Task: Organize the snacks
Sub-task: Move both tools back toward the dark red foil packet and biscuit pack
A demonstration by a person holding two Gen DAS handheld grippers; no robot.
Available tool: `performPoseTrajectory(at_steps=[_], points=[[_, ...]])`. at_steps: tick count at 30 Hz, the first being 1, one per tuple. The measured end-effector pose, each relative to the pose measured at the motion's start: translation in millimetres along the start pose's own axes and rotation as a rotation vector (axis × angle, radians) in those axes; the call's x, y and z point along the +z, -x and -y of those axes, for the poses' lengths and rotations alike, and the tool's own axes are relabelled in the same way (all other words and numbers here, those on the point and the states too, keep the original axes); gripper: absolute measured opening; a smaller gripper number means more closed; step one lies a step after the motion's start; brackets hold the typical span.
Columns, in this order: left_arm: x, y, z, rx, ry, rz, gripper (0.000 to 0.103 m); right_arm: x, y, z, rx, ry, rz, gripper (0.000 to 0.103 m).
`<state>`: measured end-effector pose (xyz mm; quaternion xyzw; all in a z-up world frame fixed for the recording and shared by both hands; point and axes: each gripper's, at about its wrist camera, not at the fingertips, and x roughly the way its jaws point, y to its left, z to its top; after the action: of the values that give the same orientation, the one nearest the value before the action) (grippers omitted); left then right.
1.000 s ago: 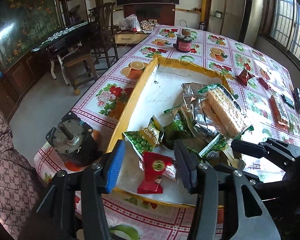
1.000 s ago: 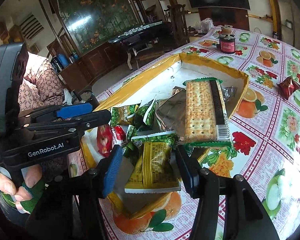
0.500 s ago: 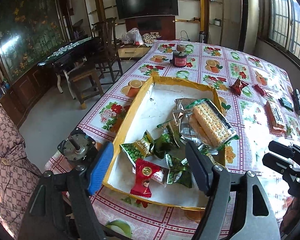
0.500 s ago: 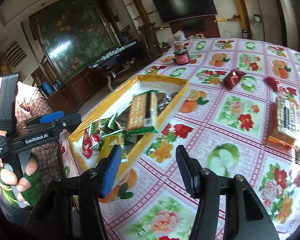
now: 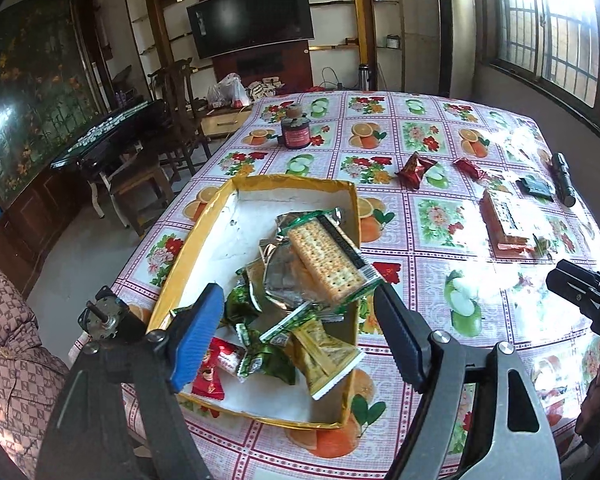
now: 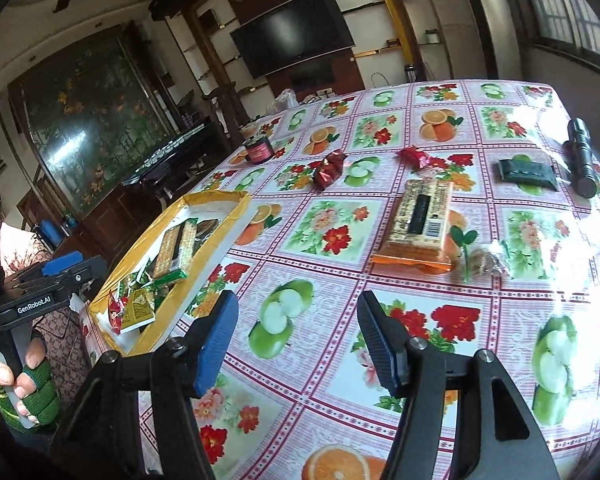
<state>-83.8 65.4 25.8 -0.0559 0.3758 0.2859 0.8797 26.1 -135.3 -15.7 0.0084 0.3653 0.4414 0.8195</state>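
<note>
A yellow-rimmed box (image 5: 192,240) (image 6: 216,248) holds several snack packs, with a green cracker pack (image 5: 328,256) on top. My left gripper (image 5: 300,328) is open and empty above the box's near end. My right gripper (image 6: 296,340) is open and empty over bare tablecloth, right of the box. Loose on the table lie an orange cracker pack (image 6: 420,220) (image 5: 504,220), two red foil snacks (image 6: 328,168) (image 6: 416,158), a dark green packet (image 6: 526,174) and a small clear wrapped snack (image 6: 486,262).
A black flashlight (image 6: 580,156) lies at the far right. A dark jar (image 5: 296,132) stands at the table's far side. A small motor (image 5: 104,316) sits at the table's left corner. Chairs and a dark side table stand left of the table.
My right gripper has swung away from the box to the open table on the right. My left gripper has pulled back and up from the box. Both stay open.
</note>
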Motion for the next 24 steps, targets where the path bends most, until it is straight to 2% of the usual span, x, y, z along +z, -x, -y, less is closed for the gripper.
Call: performPoseTrajectory(at_steps=[9,24], points=[[5,1,38,-0.042,-0.057,-0.003,0.081,-5,11,28,-0.051,-0.048,0.006,0.064],[17,-22,77,-0.122,-0.073,-0.075,0.085,-5,1,53,-0.104,-0.109,-0.028,0.068]])
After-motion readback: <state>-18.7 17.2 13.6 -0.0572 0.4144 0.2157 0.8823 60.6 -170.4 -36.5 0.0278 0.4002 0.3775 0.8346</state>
